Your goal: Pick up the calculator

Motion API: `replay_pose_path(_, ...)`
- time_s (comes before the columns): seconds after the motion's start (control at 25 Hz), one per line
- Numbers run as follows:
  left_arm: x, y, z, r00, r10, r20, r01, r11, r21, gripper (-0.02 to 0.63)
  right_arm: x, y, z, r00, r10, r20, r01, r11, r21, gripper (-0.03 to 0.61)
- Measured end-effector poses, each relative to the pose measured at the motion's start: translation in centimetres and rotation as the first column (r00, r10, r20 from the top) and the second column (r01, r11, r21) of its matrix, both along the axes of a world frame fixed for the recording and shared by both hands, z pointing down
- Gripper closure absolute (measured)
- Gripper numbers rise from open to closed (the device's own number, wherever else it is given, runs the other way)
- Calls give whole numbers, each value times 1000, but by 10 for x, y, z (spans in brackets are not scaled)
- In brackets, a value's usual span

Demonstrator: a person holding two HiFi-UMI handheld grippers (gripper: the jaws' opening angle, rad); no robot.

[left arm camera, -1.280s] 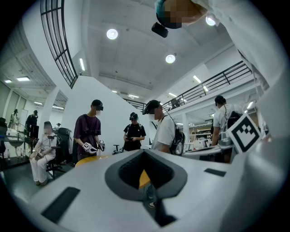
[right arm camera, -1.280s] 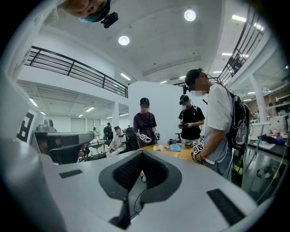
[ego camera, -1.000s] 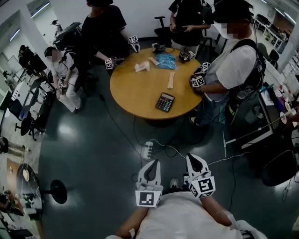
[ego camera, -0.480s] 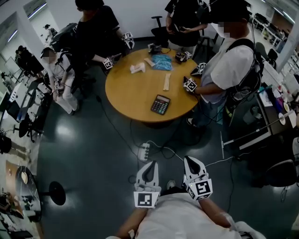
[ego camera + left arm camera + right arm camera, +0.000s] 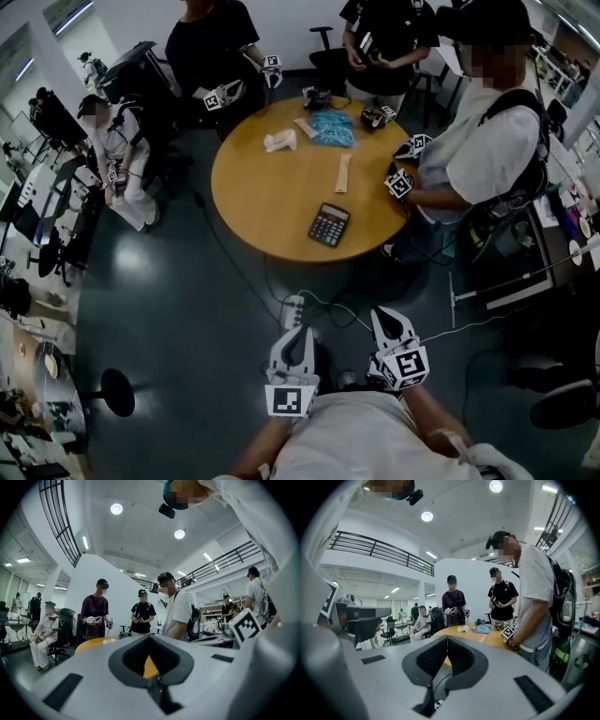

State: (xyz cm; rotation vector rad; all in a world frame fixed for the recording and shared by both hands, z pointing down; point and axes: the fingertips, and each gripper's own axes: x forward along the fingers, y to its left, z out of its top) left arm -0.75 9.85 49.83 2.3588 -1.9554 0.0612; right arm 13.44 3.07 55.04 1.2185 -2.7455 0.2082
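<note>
- My left claw and right claw are pressed together, empty, well short of the table.
- The calculator lies by the table's near edge; arriving unopened, I might shove it off.

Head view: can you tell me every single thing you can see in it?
Round wooden table: one, orange-brown, upper middle.
Black calculator: one, black, on the table near its closest edge.
Crinkly blue packet: one, blue, far side of the table.
Crumpled white item: one, white, left of the packet.
Long pale strip: one, cream, between packet and calculator.
White power strip: one, white, on the dark floor below the table.
Standing people: three, round the table's far and right sides.
Seated person: one, in white, far left.
Left gripper: one, grey-white, bottom, jaws together, empty.
Right gripper: one, grey-white, bottom, jaws together, empty.
</note>
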Motion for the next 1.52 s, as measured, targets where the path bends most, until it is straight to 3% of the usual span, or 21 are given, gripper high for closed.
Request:
replay_pose_path(0.12, -21, -42, 6, 1000, 13, -23, -13, 1000, 2, 607, -20, -44, 14, 1000, 1, -8, -1, 1000, 9, 563)
replay_pose_path(0.24, -38, -83, 9, 998, 57, 1, -57, 998, -4, 607, -33, -86, 25, 999, 30, -13, -31, 1000, -6, 564)
replay_pose_path(0.4, -56, -132, 1, 995, 92, -35, -92, 996, -4, 607, -44, -142, 35, 998, 53, -32, -54, 998, -31, 563)
replay_pose_path(0.8, -56, -195, 13, 993, 95, -74, -98, 994, -49, 607, -46, -248, 107, 999, -36, -29, 31, 985, -171, 563)
replay_pose_path(1.12, -48, -227, 28, 994, 90, -67, -96, 990, -101, 607, -57, -315, 195, 993, -102, -50, 78, 932, -355, 558)
replay_pose_path(1.16, -48, -229, 30, 994, 83, -70, -90, 990, -110, 607, -60, -320, 205, 993, -110, -48, 84, 921, -380, 549)
replay_pose_path(1.24, -50, -232, 35, 995, 71, -68, -80, 989, -126, 607, -65, -328, 222, 991, -126, -44, 95, 898, -429, 445)
replay_pose_path(1.52, -60, -243, 46, 998, 34, -60, -44, 982, -181, 607, -82, -356, 251, 981, -195, -19, 158, 846, -510, 425)
